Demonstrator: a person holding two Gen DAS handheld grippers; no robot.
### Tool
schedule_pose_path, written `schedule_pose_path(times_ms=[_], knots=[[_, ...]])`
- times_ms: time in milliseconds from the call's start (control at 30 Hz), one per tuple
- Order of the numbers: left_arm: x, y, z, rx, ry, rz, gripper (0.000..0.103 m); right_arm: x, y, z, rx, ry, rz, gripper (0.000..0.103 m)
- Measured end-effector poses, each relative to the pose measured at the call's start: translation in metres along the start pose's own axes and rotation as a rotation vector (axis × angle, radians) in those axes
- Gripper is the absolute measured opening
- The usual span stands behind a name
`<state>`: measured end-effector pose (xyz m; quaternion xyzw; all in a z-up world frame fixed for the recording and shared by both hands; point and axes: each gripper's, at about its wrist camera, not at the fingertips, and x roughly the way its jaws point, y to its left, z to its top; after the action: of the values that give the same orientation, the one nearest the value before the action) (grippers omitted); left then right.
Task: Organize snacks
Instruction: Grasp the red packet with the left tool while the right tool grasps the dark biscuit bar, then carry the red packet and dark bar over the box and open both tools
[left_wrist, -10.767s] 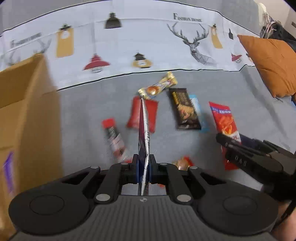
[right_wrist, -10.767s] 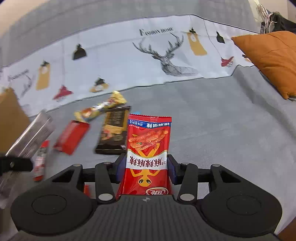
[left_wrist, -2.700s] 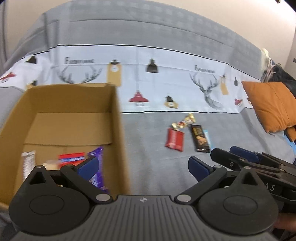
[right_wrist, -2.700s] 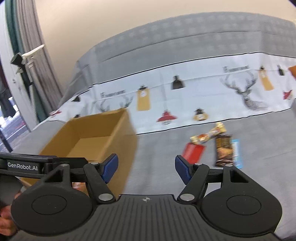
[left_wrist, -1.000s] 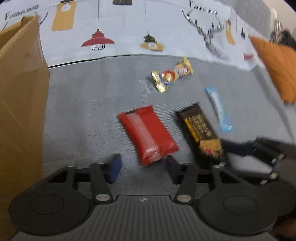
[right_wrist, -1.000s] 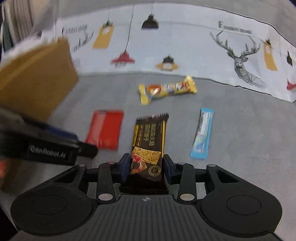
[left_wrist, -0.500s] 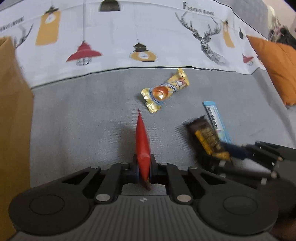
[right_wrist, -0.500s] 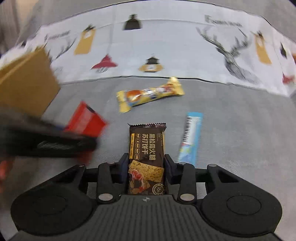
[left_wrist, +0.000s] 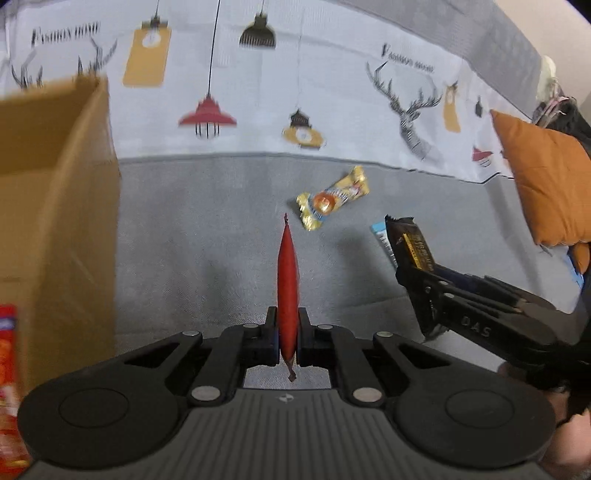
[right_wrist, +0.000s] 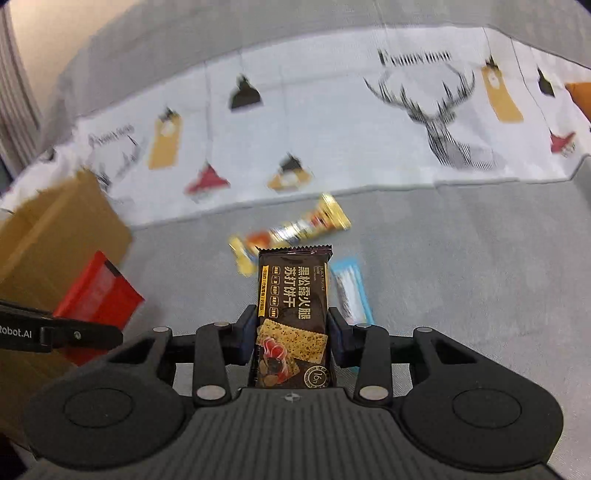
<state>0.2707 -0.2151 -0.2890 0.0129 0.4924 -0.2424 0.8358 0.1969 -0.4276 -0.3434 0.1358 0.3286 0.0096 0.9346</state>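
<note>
Both tongs have lifted their catches off the bed (left_wrist: 207, 229) since half a second ago, which means two more snacks are ready for the box (left_wrist: 55, 177). Our left gripper (left_wrist: 287, 332) is clamped tight on the red packet (left_wrist: 287, 273), held edge-on. Our right gripper (right_wrist: 291, 336) pinches the brown cracker pack (right_wrist: 293, 306) by its sides. The box stands at the bed's left edge, its near wall just beside the left tongs. The gold candy bar (left_wrist: 332, 199) and blue stick (right_wrist: 349, 291) lie mid-bed, leaving bare cover between for the swing left.
</note>
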Motion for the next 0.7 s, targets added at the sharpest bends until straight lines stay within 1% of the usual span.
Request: schedule_pose_path(times_ms=[67, 167, 233, 367, 433, 500, 600, 700], knots=[[-0.022, -0.003, 0.002, 0.023, -0.030, -0.004, 0.008, -0.009, 0.007, 0.001, -0.011, -0.011, -0.021, 0.041], [-0.058, -0.002, 0.002, 0.041, -0.089, -0.006, 0.008, -0.031, 0.029, 0.003, -0.013, -0.038, -0.009, 0.041], [-0.081, 0.001, -0.001, 0.040, -0.129, 0.001, 0.008, -0.048, 0.051, 0.005, -0.037, -0.063, 0.004, 0.041], [-0.131, 0.017, -0.010, 0.011, -0.195, 0.007, 0.008, -0.087, 0.108, 0.011, -0.050, -0.119, 0.065, 0.041], [-0.159, 0.025, -0.015, 0.008, -0.240, 0.023, 0.008, -0.108, 0.136, 0.017, -0.054, -0.151, 0.104, 0.041], [-0.191, 0.033, -0.020, 0.007, -0.294, 0.035, 0.008, -0.130, 0.164, 0.024, -0.070, -0.198, 0.137, 0.041], [-0.246, 0.047, -0.028, 0.015, -0.397, 0.062, 0.008, -0.173, 0.209, 0.040, -0.121, -0.302, 0.173, 0.041], [-0.304, 0.064, -0.036, 0.006, -0.496, 0.083, 0.008, -0.211, 0.244, 0.054, -0.157, -0.388, 0.226, 0.041]])
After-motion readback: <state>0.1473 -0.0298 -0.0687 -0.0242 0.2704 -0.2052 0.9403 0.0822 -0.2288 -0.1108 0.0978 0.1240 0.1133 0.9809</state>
